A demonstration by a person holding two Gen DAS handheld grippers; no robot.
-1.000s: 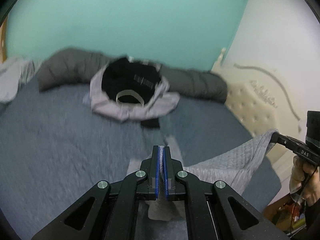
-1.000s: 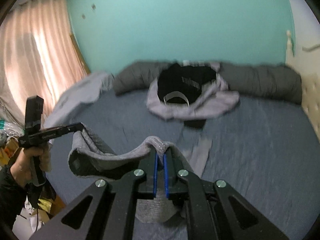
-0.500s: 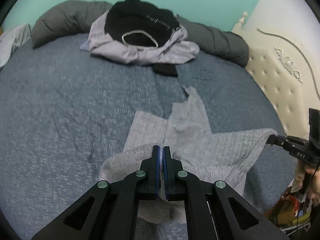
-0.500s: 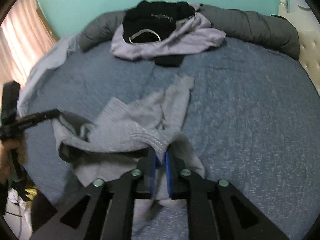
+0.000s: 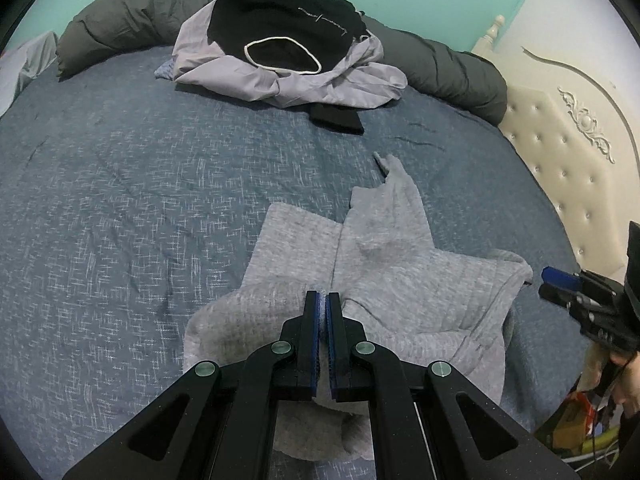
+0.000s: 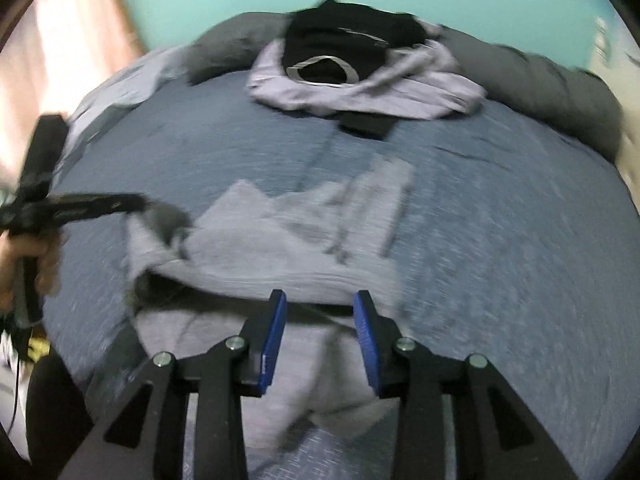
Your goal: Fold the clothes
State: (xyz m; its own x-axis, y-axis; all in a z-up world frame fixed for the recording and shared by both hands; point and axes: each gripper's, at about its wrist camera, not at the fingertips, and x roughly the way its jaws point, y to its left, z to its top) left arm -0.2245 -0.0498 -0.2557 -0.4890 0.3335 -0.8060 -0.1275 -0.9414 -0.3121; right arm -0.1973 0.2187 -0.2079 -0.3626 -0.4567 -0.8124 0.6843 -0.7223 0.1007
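Observation:
A light grey knitted garment (image 5: 400, 264) lies spread on the blue bedspread (image 5: 120, 200), with one narrow part reaching toward the far side. My left gripper (image 5: 322, 300) is shut on the garment's near edge. From the right wrist view, the left gripper (image 6: 138, 203) pinches a bunched corner of the garment (image 6: 304, 240) just above the bed. My right gripper (image 6: 320, 304) has its jaws opening. The cloth's hem lies beyond and under the blue pads, and they do not press it. In the left wrist view the right gripper (image 5: 554, 284) stands just off the garment's right corner.
At the far side of the bed is a pile of black and lilac clothes (image 5: 288, 48). A dark grey rolled duvet (image 5: 128, 12) lies behind it. A cream tufted headboard (image 5: 560, 152) borders the bed on the right. A pink curtain (image 6: 60, 60) hangs at the left.
Both grippers came down and laid the hanging garment onto the bed. The right gripper's jaws parted and released the cloth. The left gripper stayed shut on its edge.

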